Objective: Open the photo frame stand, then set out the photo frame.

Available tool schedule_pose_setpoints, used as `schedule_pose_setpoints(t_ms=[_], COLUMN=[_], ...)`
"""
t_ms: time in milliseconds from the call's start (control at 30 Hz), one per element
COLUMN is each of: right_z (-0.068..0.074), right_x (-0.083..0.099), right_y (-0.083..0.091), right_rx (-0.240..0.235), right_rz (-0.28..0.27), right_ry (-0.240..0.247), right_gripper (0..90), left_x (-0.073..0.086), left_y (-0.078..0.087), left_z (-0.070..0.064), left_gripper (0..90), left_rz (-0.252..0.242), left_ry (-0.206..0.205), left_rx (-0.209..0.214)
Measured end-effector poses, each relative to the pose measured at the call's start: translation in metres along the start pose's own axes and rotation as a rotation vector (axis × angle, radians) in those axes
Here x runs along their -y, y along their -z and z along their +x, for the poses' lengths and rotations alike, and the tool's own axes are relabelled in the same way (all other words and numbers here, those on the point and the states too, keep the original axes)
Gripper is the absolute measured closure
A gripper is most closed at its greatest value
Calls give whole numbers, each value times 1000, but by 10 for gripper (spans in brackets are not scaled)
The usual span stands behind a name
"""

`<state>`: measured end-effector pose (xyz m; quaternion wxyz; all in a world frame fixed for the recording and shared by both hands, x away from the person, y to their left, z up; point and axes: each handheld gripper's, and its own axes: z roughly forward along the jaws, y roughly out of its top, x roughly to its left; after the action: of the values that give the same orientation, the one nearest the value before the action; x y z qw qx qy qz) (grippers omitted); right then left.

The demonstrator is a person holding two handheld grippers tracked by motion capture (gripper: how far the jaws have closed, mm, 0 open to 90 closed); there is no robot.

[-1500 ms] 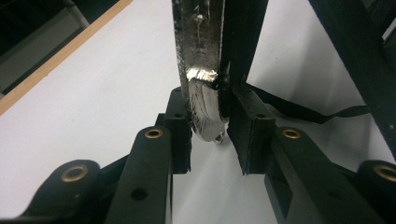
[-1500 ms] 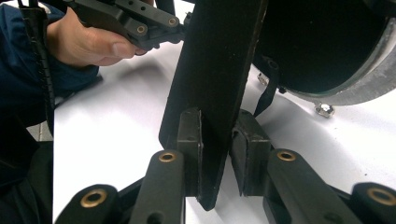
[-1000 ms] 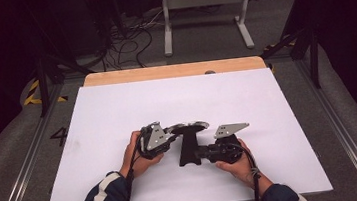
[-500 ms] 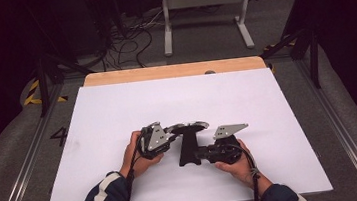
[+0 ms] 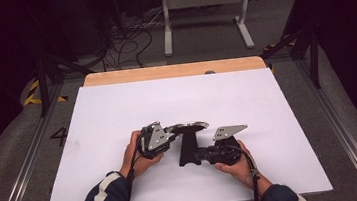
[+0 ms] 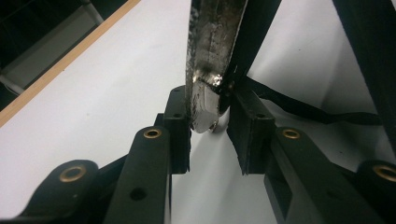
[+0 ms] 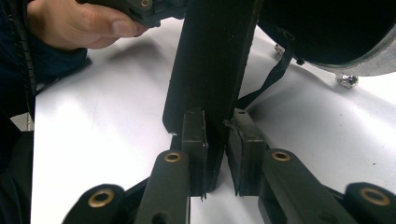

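Black handle [image 5: 189, 147] and silvery round pan [image 5: 188, 127] lie near the front edge of the white tabletop [image 5: 267, 101], about midway along it. Nearest the front edge, the right gripper [image 5: 203, 154] is clamped on the end of the handle, both pads pressed against it in the right gripper view [image 7: 215, 140]. A little farther in, the left gripper [image 5: 170, 135] has its jaws around the pan's metal rim [image 6: 205, 88]; one pad touches it, the other stands slightly off, so whether it grips I cannot tell
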<state>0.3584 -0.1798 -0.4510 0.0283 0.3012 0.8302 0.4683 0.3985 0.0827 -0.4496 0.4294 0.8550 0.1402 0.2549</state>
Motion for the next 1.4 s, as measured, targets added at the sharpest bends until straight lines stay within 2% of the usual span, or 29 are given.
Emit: schedule_pose_setpoints(t_ms=[267, 367, 533, 600, 700, 800, 867, 1067, 1167, 1267, 1333, 1400], right_z=[1, 3, 6, 6, 6, 6, 6, 8, 10, 17, 19, 25], right_x=[0, -1, -3, -3, -2, -2, -3, -4, -5, -7, -8, -10], right_y=[0, 1, 3, 3, 5, 9, 13, 26, 33, 40, 41, 43], right_rx=[6, 28, 52, 56, 68, 79, 79, 118, 140, 176, 180, 212], right_rz=[5, 17, 23, 22, 22, 12, -1, -36, -63, -95, -109, -124], right_ry=[5, 20, 40, 43, 40, 39, 37, 41, 44, 74, 85, 102], right_gripper=[787, 782, 780, 767, 753, 735, 734, 730, 759, 810, 826, 872], left_x=[0, 0, 0, -1, -1, 0, 1, 3, 2, 1, 1, 1], left_y=[-1, 0, 4, 6, 12, 17, 20, 24, 23, 21, 20, 18], left_z=[0, 1, 4, 5, 8, 10, 13, 16, 15, 14, 14, 14], left_gripper=[701, 701, 687, 664, 646, 643, 636, 605, 605, 605, 605, 598], left_rz=[8, 9, -17, -12, -20, -28, -35, -33, -28, -28, -28, -25], left_ry=[-8, -10, 12, 4, 18, 33, 46, 50, 45, 41, 42, 49], left_rx=[0, 6, 34, 34, 38, 34, 46, 53, 53, 54, 55, 53])
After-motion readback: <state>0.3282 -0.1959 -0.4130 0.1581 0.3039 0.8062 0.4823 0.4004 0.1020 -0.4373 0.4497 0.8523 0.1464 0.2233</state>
